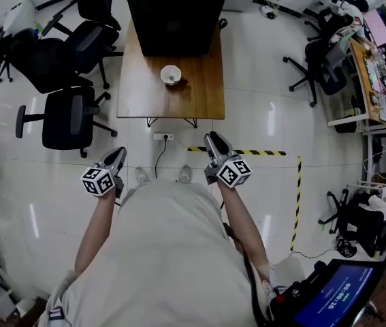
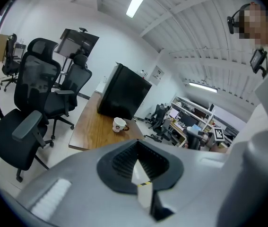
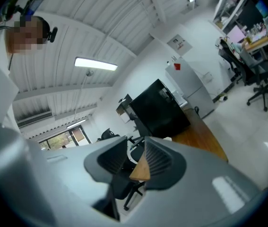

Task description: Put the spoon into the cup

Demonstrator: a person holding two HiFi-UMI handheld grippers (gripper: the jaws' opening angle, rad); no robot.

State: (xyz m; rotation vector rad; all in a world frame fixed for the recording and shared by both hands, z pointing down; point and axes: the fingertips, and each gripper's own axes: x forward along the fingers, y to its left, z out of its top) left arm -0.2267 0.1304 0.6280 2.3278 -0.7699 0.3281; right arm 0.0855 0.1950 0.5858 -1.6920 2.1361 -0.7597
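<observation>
A white cup stands on the wooden table, in front of a big black box. A small brown piece touches the cup's right side; whether it is the handle or the spoon I cannot tell. I stand well back from the table. My left gripper is held low at my left, its jaws closed together and empty. My right gripper points towards the table with a small gap between its jaws and nothing in it. The left gripper view shows the cup far off, beyond the left gripper. The right gripper faces the black box.
Black office chairs stand left of the table. A power strip lies at the table's near edge. Yellow-black tape runs along the floor at my right. Desks with chairs line the right side.
</observation>
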